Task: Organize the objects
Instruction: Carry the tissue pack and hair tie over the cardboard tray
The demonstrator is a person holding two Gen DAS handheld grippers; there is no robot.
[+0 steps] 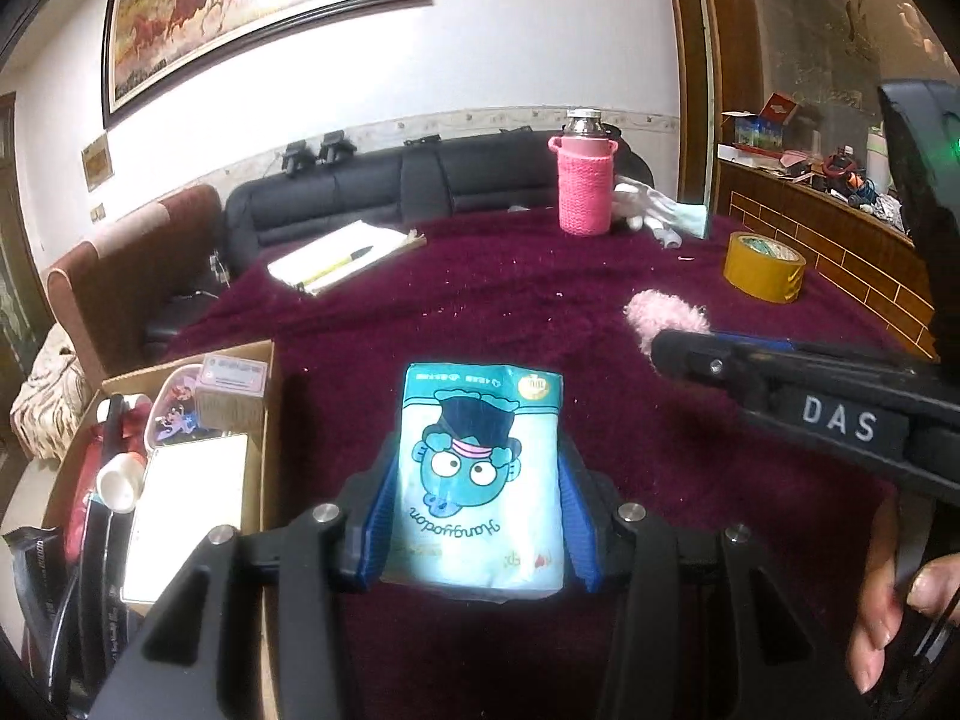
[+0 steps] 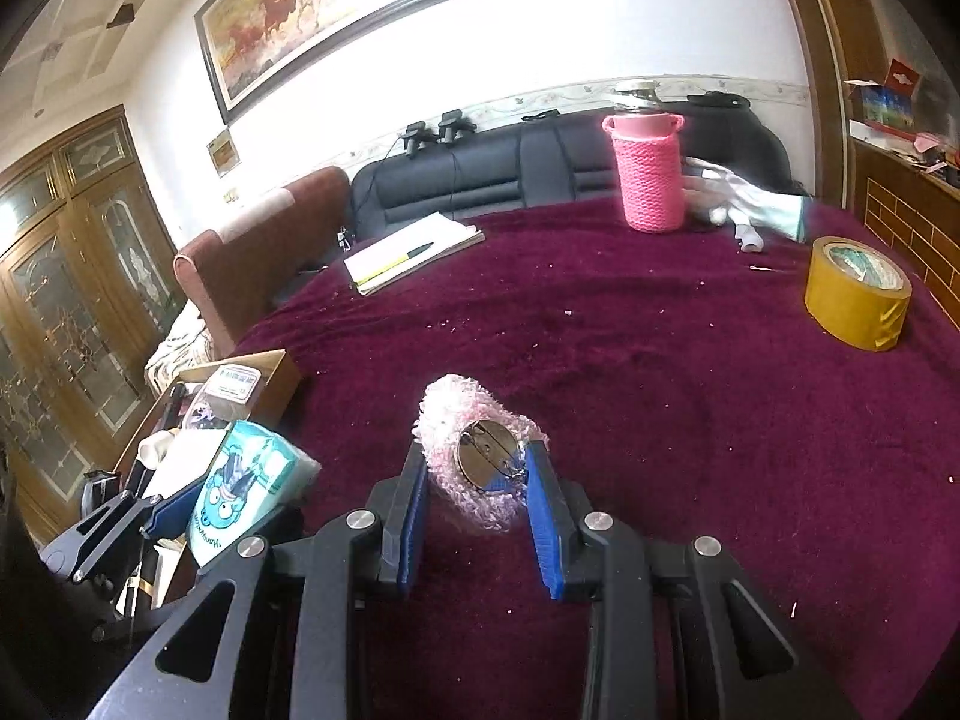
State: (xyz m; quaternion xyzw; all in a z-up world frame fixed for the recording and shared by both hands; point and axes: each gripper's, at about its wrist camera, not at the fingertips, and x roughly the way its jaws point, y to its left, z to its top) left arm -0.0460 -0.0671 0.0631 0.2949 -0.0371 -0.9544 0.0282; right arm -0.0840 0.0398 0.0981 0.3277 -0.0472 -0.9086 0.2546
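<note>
Left wrist: left tool (image 1: 474,516) apparently clamps tissue pack (image 1: 477,480).

A home living room is shown. A large framed painting of horses (image 1: 264,6) is hung on the white wall at the upper left, and a black leather sofa (image 1: 390,186) is set beneath it, behind a tabletop (image 1: 510,324) covered in maroon plush cloth. A wooden cabinet with glass doors (image 2: 66,276) is seen at the far left, and a cluttered brick-patterned counter (image 1: 840,228) at the right.
</note>
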